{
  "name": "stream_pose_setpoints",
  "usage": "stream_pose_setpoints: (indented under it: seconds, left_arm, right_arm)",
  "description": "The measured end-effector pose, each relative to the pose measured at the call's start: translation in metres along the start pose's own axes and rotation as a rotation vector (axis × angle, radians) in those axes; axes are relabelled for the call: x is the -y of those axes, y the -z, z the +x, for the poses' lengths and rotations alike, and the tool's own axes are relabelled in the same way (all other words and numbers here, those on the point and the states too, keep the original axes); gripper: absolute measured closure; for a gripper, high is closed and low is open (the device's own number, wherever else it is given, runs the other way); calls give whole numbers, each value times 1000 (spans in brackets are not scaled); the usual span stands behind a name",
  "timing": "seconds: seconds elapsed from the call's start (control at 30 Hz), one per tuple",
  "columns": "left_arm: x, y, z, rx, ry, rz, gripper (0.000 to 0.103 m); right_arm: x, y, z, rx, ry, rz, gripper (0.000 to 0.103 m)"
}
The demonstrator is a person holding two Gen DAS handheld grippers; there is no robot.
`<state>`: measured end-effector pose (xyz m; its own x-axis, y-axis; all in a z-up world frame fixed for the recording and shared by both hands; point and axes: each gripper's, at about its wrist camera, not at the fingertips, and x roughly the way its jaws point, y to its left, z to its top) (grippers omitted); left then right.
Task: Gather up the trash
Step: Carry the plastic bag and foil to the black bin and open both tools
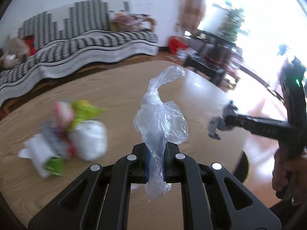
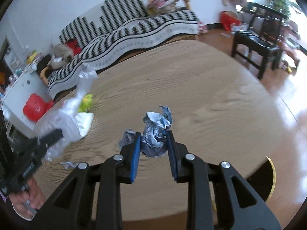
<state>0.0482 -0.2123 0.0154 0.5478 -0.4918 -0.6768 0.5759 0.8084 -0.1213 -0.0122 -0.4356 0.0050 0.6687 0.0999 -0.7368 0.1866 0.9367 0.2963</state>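
Two grippers hang over a round, sand-coloured wooden table (image 2: 201, 88) with fine wavy grain. The left gripper (image 1: 155, 159) has its black jaws pinched tight on a clear plastic bag (image 1: 159, 115), a thin, glossy film knotted near the middle, its crinkled tail rising toward 12 o'clock and a short end drooping below the blue pads. The right gripper (image 2: 154, 147) stands narrow, its ribbed blue pads pressing either side of a crumpled paper ball (image 2: 155, 132), grey-blue and white, sharply creased, with a torn flap poking out at 9 o'clock of the left pad. On the tabletop at 9 o'clock of the bag lies a blurred litter heap (image 1: 65, 132): soft white wrappers, lime-green foil and red scraps. A small crushed grey scrap (image 2: 70, 164) lies on the wood at 8 o'clock of the paper ball. Beyond the table, at 11 o'clock, runs a sofa (image 2: 134, 25) under a black-and-white zigzag woven throw; at 2 o'clock stands a dark, square-framed wooden chair (image 2: 257, 46).
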Motion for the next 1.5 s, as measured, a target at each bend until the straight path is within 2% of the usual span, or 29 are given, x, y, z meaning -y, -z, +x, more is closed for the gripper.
stream_pose_setpoints:
  seconds: [0.23,0.43,0.6,0.77,0.97,1.17,1.5]
  left_arm:
    - [104,16,36,-74,164,114,95]
    - [170,34,60,-129,275,198,95]
    - [210,54,76,-179,333,268,95]
    - [234,72,97,-241,356,315,95]
    - [249,92,129,-301,335,330,95]
    - [251,102,157,-350,310,316,95]
    - [259,106,161,-350,302,312,95]
  right_arm:
    - [86,19,-48,41,92,100,76]
    - [159,46,-80,51,169,196,76]
    - [203,70,-97,40,212,258,76]
    - [239,92,-100,9,239,339,76]
    - [257,102,-89,-43,253,385,76]
    - [247,103,-76,-81,258,360,76]
    - [245,101,-69,-99,253,360,75]
